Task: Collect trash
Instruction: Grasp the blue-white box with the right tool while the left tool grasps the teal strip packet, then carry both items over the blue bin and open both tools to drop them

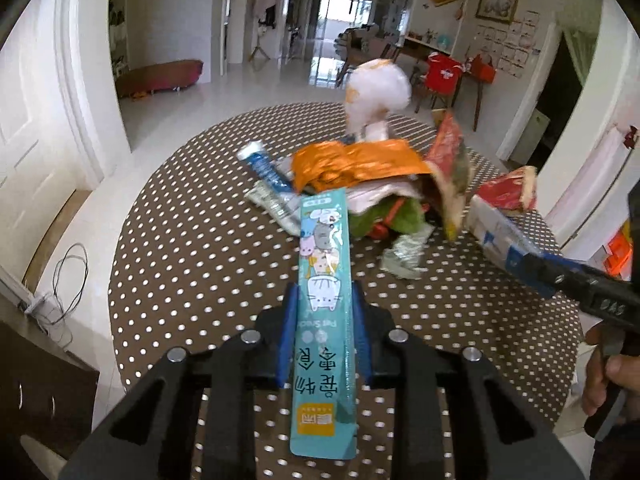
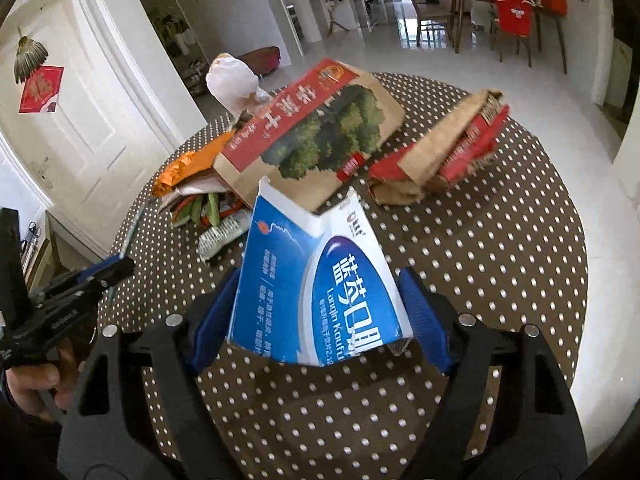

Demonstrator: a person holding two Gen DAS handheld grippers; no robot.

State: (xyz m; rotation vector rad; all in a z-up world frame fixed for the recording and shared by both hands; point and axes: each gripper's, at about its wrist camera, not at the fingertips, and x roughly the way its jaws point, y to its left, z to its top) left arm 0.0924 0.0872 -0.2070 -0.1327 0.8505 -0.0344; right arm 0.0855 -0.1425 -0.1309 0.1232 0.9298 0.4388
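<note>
while the left gripper (image 1: 324,312) pinches a long teal pet snack sachet (image 1: 325,280) narrowly between its blue pads, the right gripper (image 2: 320,312) clamps a blue and white medicine box (image 2: 316,292), jaws wide. both are above the near side of the dotted table (image 2: 500,260); more trash (image 1: 360,176) is piled farther back.

White doors (image 2: 76,120) and glossy floor (image 1: 248,84) surround a polka-dot table (image 1: 192,248); seemingly dining chairs (image 2: 516,28) beyond.
</note>
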